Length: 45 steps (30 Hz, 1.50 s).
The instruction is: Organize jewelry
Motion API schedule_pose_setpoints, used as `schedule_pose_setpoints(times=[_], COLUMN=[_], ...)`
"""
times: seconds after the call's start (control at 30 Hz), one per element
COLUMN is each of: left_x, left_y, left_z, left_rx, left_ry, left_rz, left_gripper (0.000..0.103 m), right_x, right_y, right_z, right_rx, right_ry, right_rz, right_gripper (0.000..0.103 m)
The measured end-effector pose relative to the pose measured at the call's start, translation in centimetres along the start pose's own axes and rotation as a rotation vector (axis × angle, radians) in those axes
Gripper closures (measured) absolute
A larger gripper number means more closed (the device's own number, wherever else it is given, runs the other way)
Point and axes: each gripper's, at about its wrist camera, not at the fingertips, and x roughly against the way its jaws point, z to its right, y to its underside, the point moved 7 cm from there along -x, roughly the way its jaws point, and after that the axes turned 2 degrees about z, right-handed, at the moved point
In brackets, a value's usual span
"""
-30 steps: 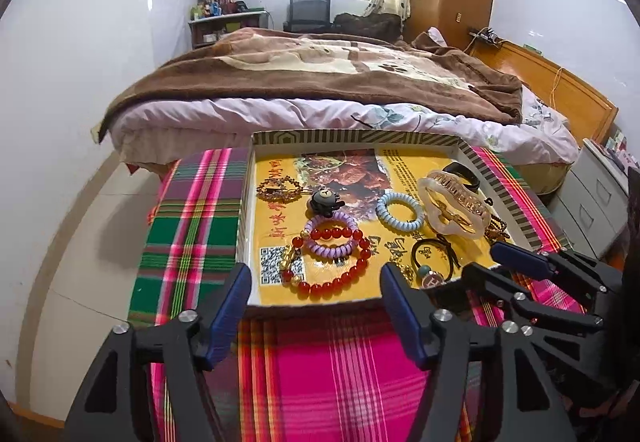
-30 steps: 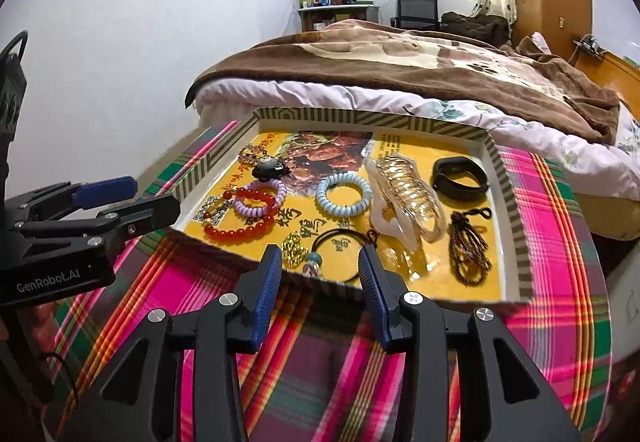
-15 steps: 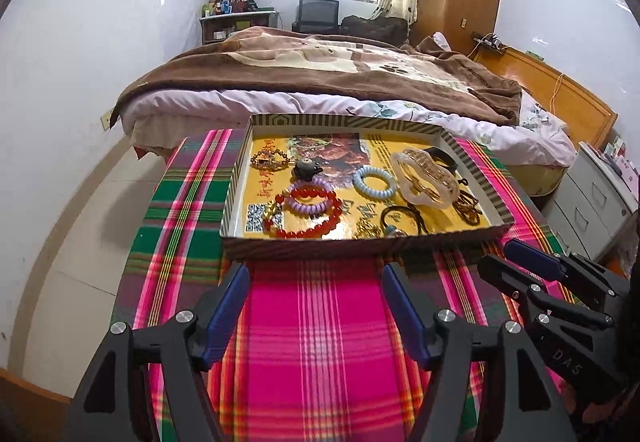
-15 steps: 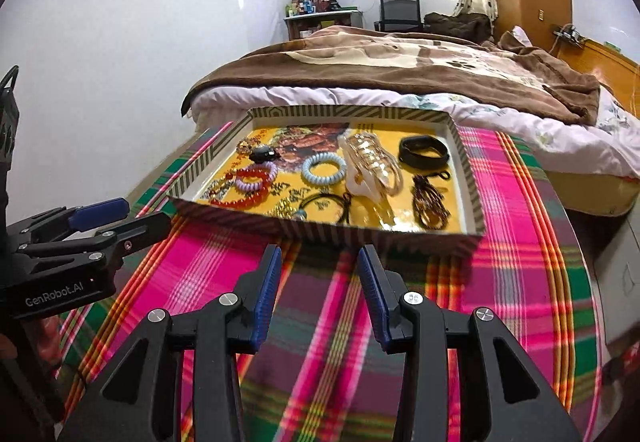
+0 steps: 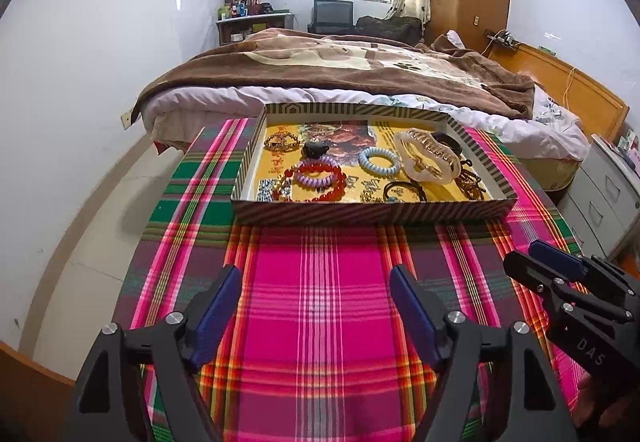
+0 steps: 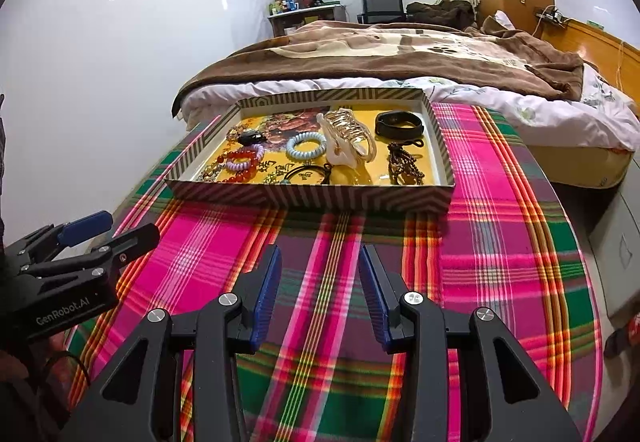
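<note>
A striped cardboard tray [image 5: 372,213] with a yellow floor stands at the far end of the plaid-covered table [image 5: 320,282]. In it lie a red bead bracelet [image 5: 332,193], a purple coil band [image 5: 316,177], a blue coil band [image 5: 379,161], a clear hair claw [image 5: 426,157], a black hair tie [image 5: 404,190] and gold pieces. The right wrist view also shows a black wristband [image 6: 399,124] and a brown beaded piece [image 6: 404,163]. My left gripper [image 5: 316,306] and right gripper [image 6: 319,296] are open and empty, both well short of the tray [image 6: 312,197].
A bed with a brown blanket [image 5: 340,69] lies just beyond the table. A white wall [image 5: 60,101] runs along the left. Grey drawers [image 5: 604,197] stand at the right. The right gripper shows at the right of the left wrist view [image 5: 560,282].
Both grippers have drawn back from the tray toward the near end of the table, so the tray looks smaller and farther. Both stay open and empty. The jewelry has not moved.
</note>
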Motion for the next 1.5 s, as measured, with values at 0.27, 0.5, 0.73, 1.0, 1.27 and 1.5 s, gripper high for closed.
schedule_pose_setpoints(times=[0.27,0.5,0.73,1.0,1.27,1.5], left_x=[0.54,0.88,0.53,0.61,0.52,0.47], left_y=[0.52,0.67,0.75,0.86,0.86,0.90], left_z=[-0.06,0.25,0.09,-0.23,-0.46,-0.49], left_rx=[0.002,0.014,0.017,0.037,0.038,0.041], left_ry=[-0.053,-0.025,-0.045,-0.051,-0.065,-0.074], left_rz=[0.000,0.004,-0.015,-0.005,-0.007,-0.007], left_gripper=[0.023,0.021,0.020,0.020,0.020,0.020], right_x=[0.46,0.61,0.53,0.31,0.19,0.06], right_y=[0.30,0.47,0.53,0.62,0.71,0.86], right_z=[-0.20,-0.38,-0.38,-0.39,-0.37,-0.35], right_rx=[-0.007,-0.009,-0.012,-0.015,-0.015,-0.017], right_ry=[0.000,0.003,0.006,0.011,0.011,0.009], right_rz=[0.004,0.002,-0.001,-0.005,-0.006,-0.009], right_gripper=[0.061,0.061,0.061,0.061,0.061,0.061])
